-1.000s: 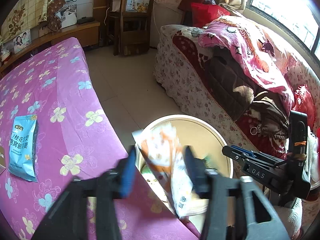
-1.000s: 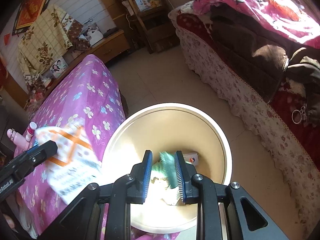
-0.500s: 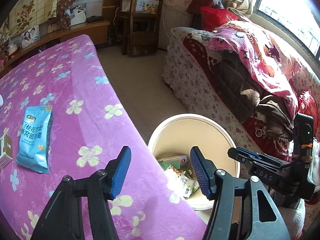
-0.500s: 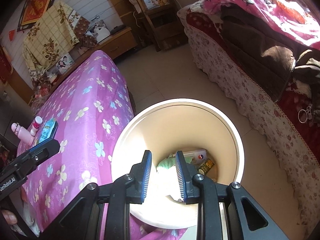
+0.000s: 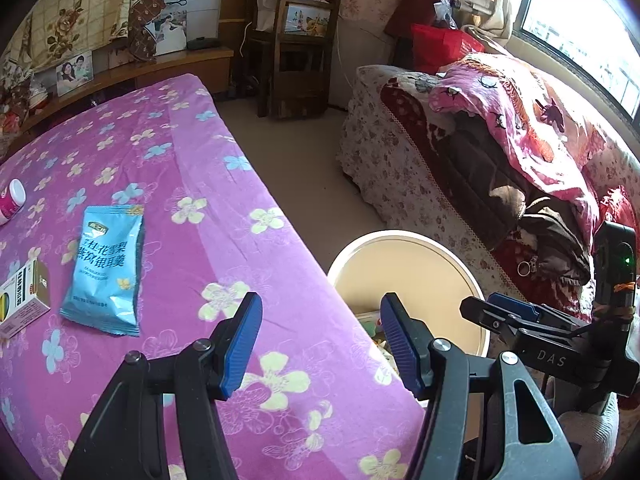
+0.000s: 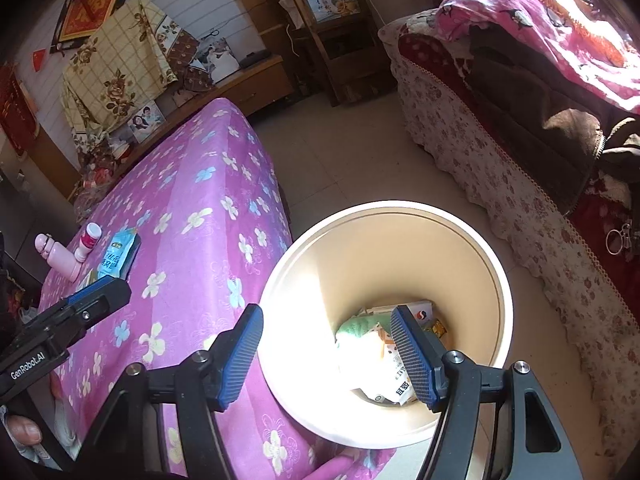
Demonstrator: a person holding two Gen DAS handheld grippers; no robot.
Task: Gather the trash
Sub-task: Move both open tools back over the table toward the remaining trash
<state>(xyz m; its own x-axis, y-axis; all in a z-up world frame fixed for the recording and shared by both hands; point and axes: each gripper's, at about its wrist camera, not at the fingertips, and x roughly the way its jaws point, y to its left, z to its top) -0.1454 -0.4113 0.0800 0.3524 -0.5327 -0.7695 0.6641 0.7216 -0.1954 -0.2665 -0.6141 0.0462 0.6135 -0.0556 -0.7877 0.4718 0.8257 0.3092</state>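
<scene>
Two claws up over the edge of a tabletop [image 5: 192, 184] with a purple flower cloth. Left claw [image 5: 320, 340] released, blue pads wide apart, nothing in between, hanging over the cloth edge beside a round cream trash bin [image 5: 472, 280]. Right claw [image 6: 328, 354] right above that bin [image 6: 500, 280], jaws just sprung apart, nothing pinched between the pads. Down in the bin: a heap of trash [image 6: 384, 344], with a green wrapper, a white packet with print and a small white box with a red and blue mark.

Waiting on the cloth, well away from the bin: a flat blue snack packet [image 5: 106, 268] with white letters. Just beside it on the left, a small white box [image 5: 24, 304] lying near the picture's edge. Further back, a small pink bottle with a white cap [image 5: 12, 200], on its side in the left view. A pale pink bottle [image 6: 58, 256] lying next to that one, seen from the right claw. Bin on the tan floor, between the tabletop and a bed [image 5: 420, 184] with a flowery cover and a pink blanket.
</scene>
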